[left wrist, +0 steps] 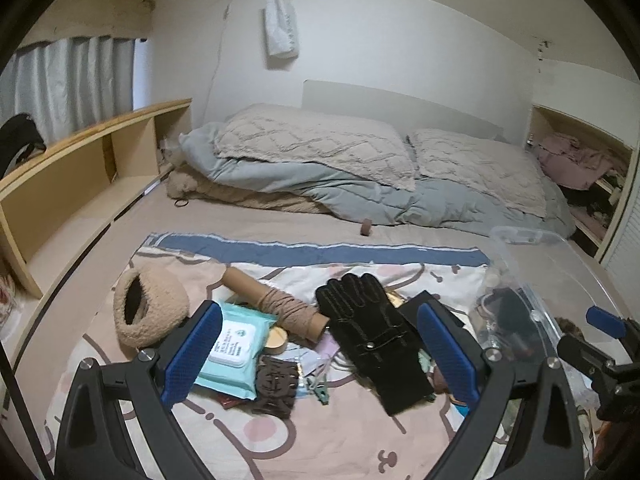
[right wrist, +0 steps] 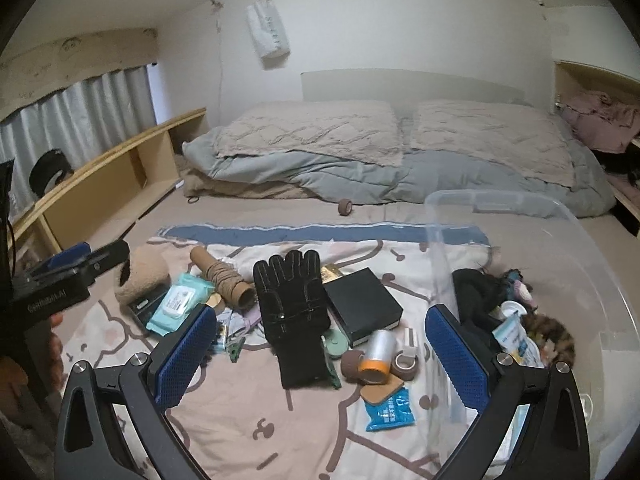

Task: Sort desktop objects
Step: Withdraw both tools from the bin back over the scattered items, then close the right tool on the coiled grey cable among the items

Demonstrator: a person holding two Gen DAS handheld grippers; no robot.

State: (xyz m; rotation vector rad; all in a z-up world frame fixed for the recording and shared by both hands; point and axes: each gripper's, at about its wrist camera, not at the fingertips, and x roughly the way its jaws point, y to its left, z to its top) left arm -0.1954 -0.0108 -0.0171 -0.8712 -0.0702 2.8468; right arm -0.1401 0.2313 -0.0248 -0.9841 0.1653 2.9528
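Both claws are hanging open and empty above the patterned blanket (right wrist: 280, 432) spread on the bed, and the black glove (right wrist: 294, 312) is lying straight ahead of each. In the right wrist view the right claw (right wrist: 322, 354) is framing the glove almost centrally: the cuff is pointing back toward the camera and the fingertips away toward the pillows, so the glove's long axis is running roughly along the claw's own line of sight. In the left wrist view the left claw (left wrist: 320, 350) is seeing the same glove (left wrist: 372, 340) off toward its right finger, with the axis slanting from upper left to lower right.

The clear plastic bin (right wrist: 560, 248), already holding some dark and furry items, is standing just to the right of the right claw, well apart from the left one. Judging from that, the right claw is looking the better placed of the two to take the glove, probably across its narrow width near the cuff, and carry it sideways to the bin. The black box (right wrist: 362, 306) is touching or nearly touching the glove's right edge, which could crowd one finger.
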